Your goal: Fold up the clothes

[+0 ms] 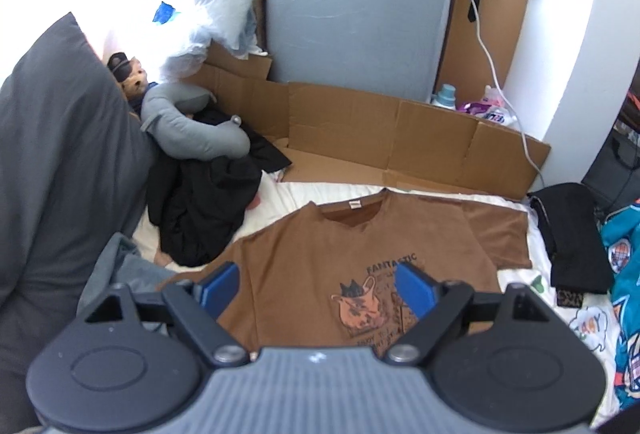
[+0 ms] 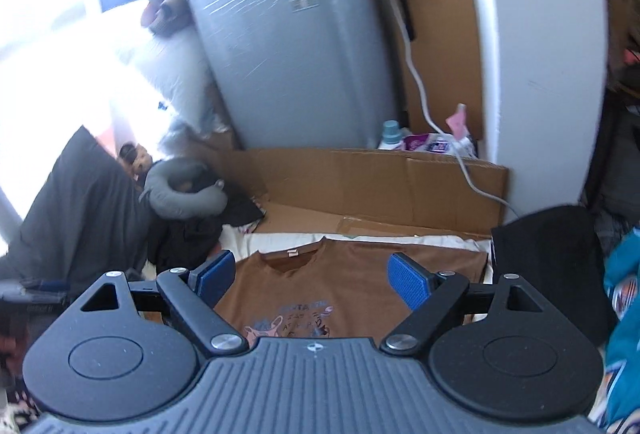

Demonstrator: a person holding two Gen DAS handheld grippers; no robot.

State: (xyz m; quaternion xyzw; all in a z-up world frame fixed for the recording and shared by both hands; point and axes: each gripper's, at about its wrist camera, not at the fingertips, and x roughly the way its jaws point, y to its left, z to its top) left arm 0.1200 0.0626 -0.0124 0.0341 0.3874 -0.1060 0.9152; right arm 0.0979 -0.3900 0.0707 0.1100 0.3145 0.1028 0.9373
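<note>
A brown T-shirt (image 1: 360, 258) with a printed picture and the word FANTASTIC lies spread flat, front up, on a white sheet, collar pointing away from me. My left gripper (image 1: 318, 276) hovers above its chest, open, with nothing between the blue pads (image 1: 412, 292). The right wrist view shows the same brown T-shirt (image 2: 352, 282) from a little higher. My right gripper (image 2: 308, 270) is open above it and holds nothing. The shirt's lower half is hidden under both gripper bodies.
A heap of black clothes (image 1: 208, 206) and a grey neck pillow (image 1: 188, 130) lie left of the shirt, beside a dark grey cushion (image 1: 60, 162). Flattened cardboard (image 1: 400, 138) lines the far edge before a grey appliance (image 1: 356, 2). Folded black cloth (image 1: 568, 234) and a teal garment (image 1: 624, 274) lie right.
</note>
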